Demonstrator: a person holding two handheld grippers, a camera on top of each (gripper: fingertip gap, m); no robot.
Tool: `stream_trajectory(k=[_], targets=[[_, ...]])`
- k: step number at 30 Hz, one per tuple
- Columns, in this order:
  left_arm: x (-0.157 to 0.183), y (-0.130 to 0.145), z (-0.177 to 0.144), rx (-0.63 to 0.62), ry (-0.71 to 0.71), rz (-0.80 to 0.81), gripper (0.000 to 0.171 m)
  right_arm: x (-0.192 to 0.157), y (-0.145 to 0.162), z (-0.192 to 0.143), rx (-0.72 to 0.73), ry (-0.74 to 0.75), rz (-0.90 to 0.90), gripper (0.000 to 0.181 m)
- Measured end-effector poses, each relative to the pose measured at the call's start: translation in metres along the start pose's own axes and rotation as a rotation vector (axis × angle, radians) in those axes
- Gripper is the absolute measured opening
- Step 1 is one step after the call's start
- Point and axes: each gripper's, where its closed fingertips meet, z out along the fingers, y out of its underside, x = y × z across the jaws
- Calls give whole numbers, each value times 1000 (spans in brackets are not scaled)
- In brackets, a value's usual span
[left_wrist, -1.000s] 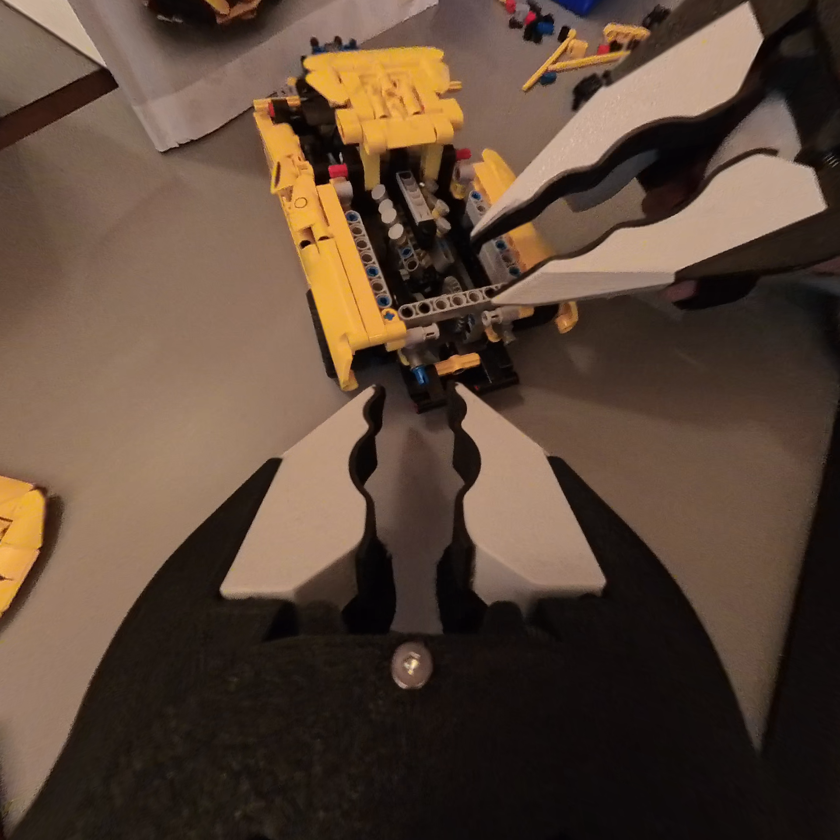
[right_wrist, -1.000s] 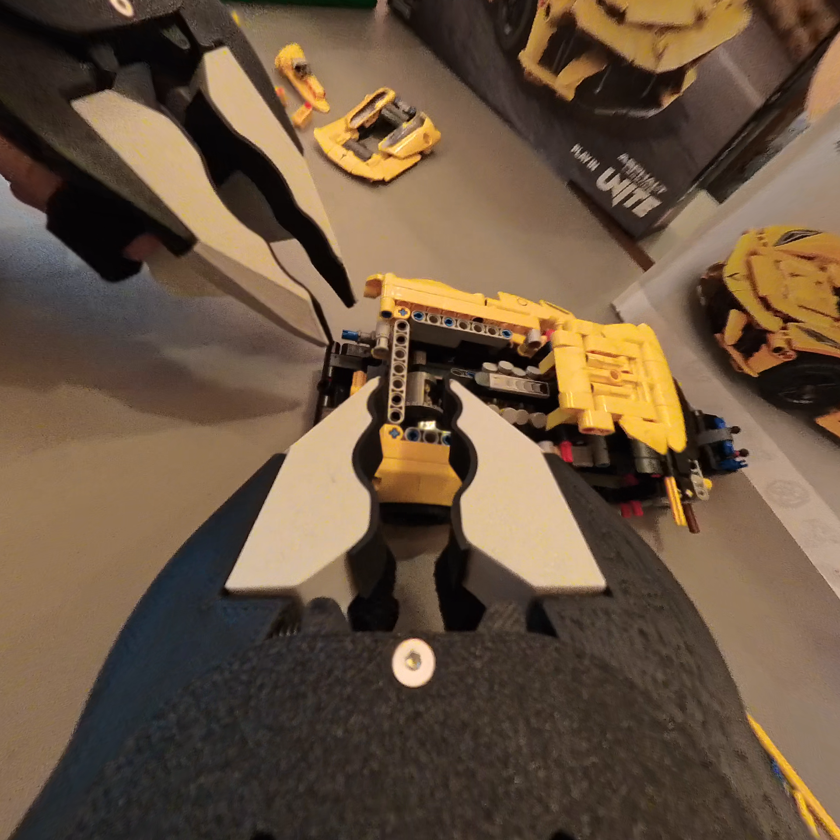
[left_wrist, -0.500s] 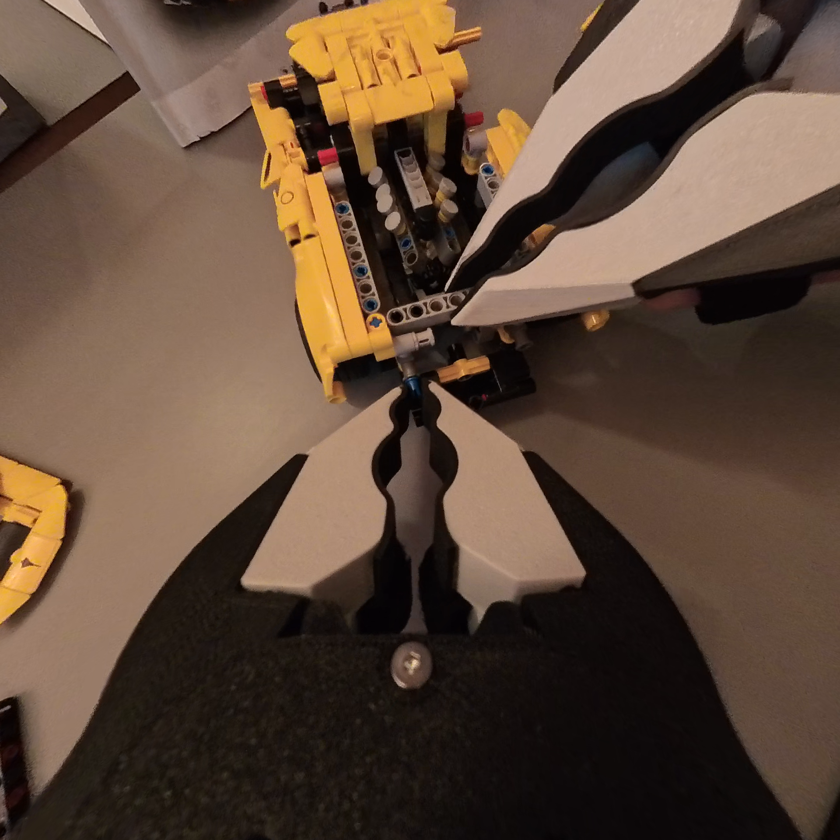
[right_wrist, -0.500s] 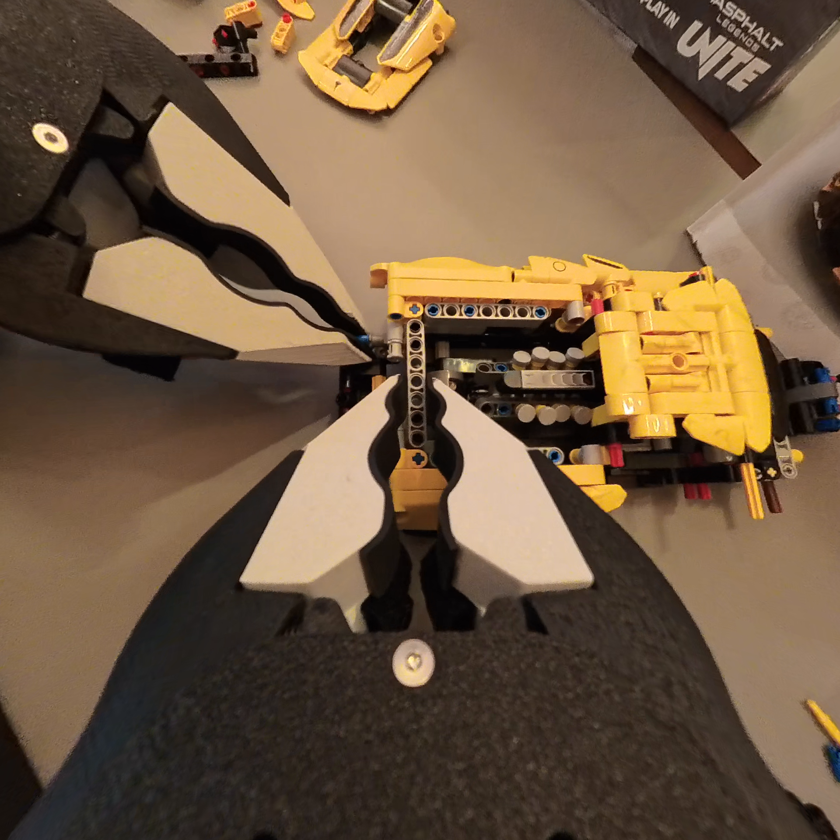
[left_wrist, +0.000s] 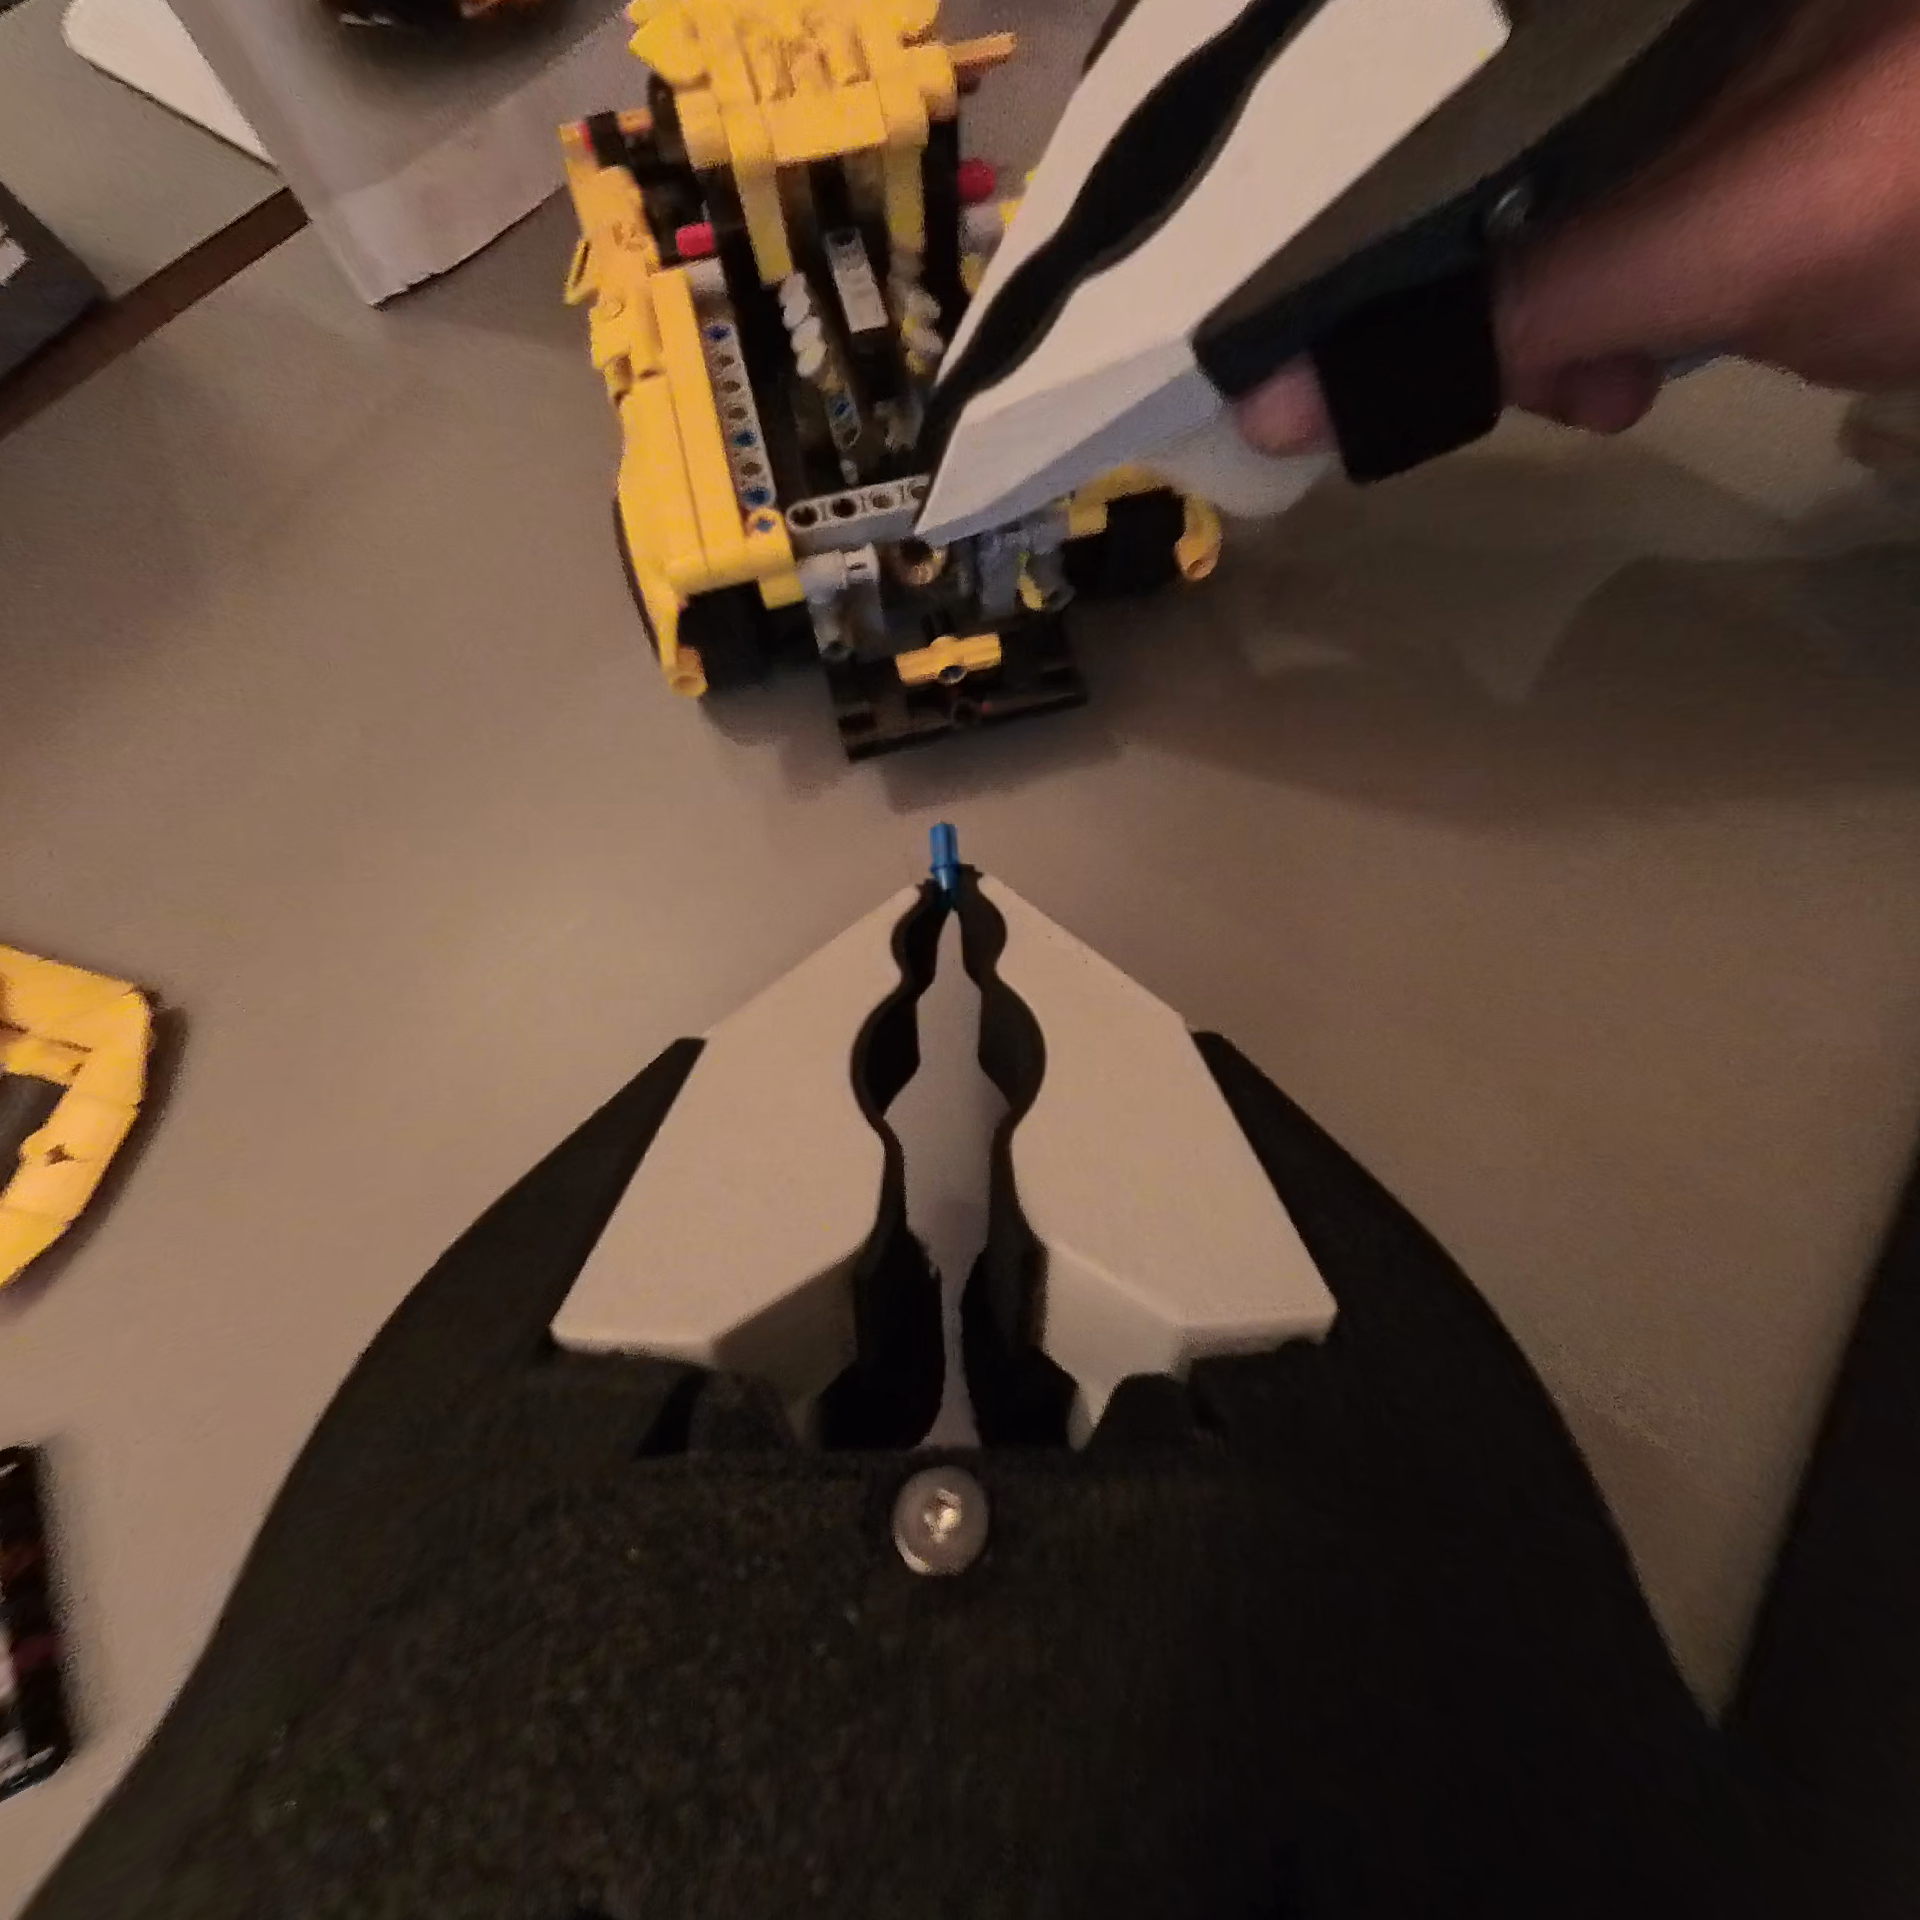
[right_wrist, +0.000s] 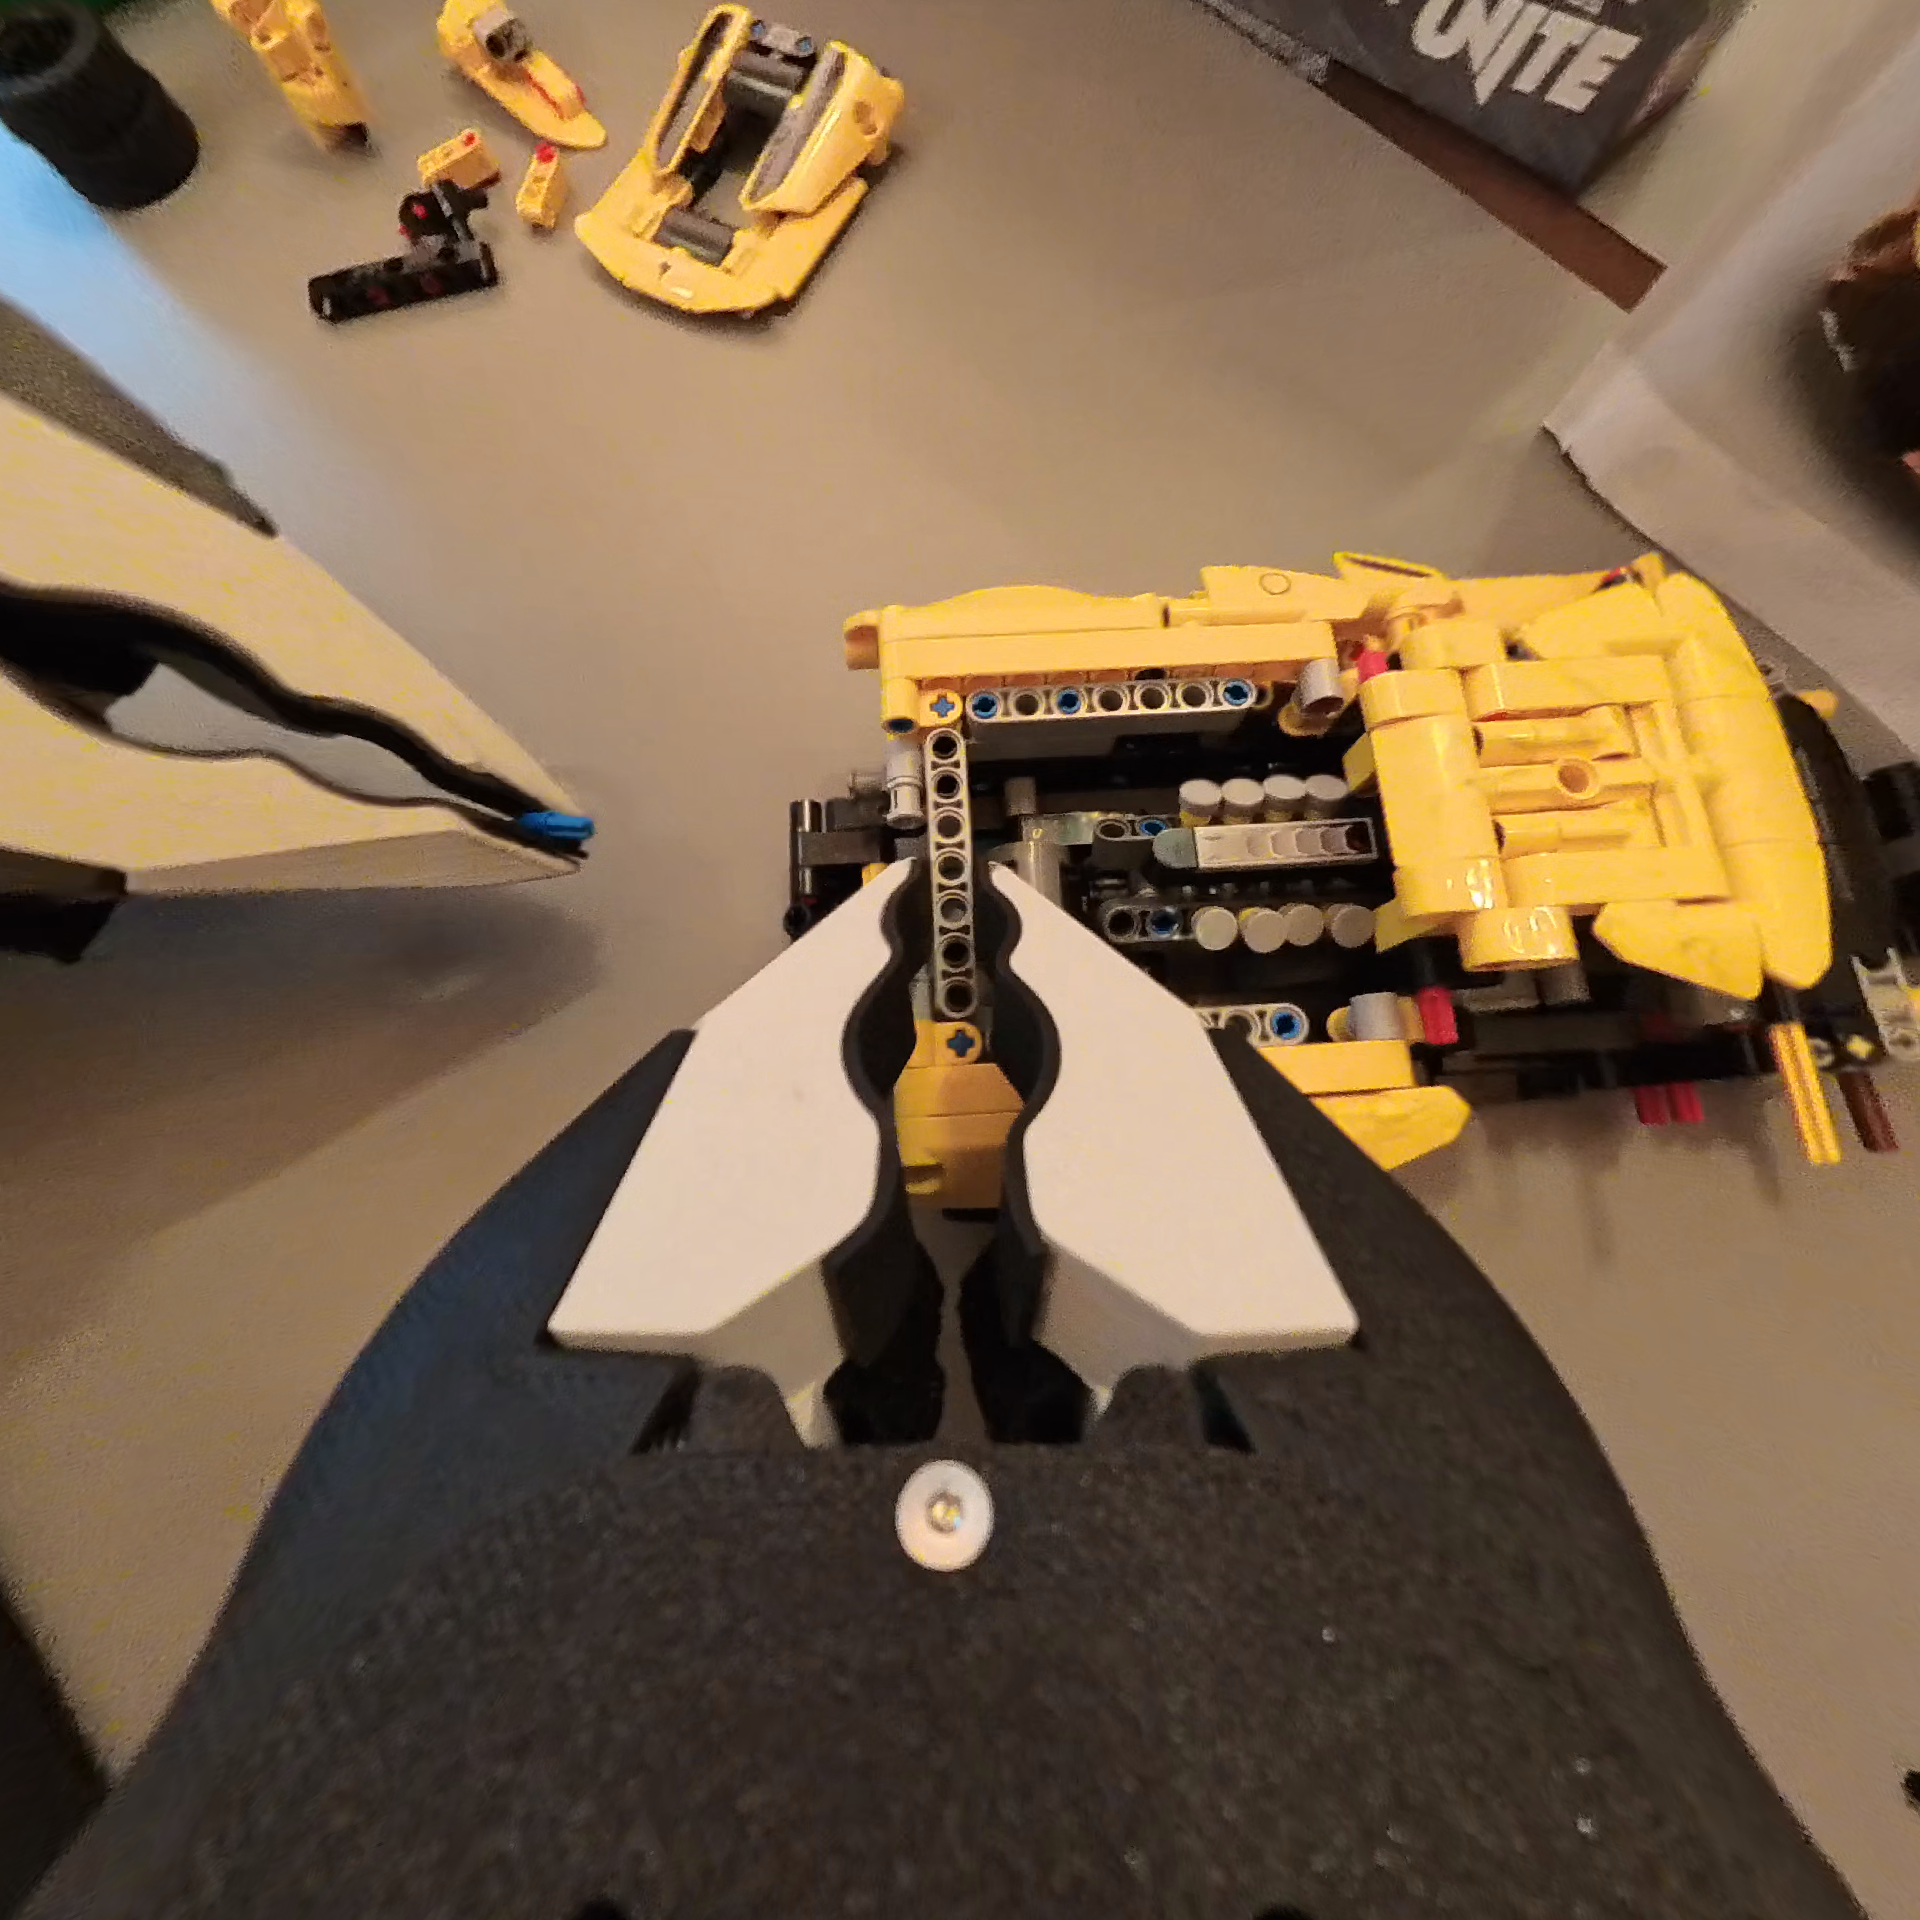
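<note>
my left gripper (left_wrist: 943, 891) pinches a blue pin (left_wrist: 942, 854) at its tips, axis pointing toward the yellow brick car (right_wrist: 1351, 831) ahead; my right gripper (right_wrist: 951, 873) clamps its grey beam (right_wrist: 951, 862).

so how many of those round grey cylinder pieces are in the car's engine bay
8, in the open middle of the yellow car: four round grey cylinders in the far row, four in the near row. More may hide under the bodywork.
</note>
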Motion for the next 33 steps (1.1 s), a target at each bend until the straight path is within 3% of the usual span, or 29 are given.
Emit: stream_trajectory(k=[3,6,9,15,20,27,33], targets=[[12,19,5,-85,183,-84,3,-10,0,0,2,-51,3,6],[4,26,11,-114,114,-31,3,-10,0,-1,15,-41,-17,6],[18,10,6,-42,185,-48,3,-10,0,-1,35,-28,-32,6],[48,22,13,-100,233,155,4,-10,4,-4,72,-72,-8,6],[58,20,14,-94,263,146,28,-10,5,-9,115,-160,53,7],[17,-27,14,155,57,-23,29,6,-6,-42,266,-219,69,15],[29,-38,44,130,-50,91,24,-7,6,-18,166,-201,-38,19]])
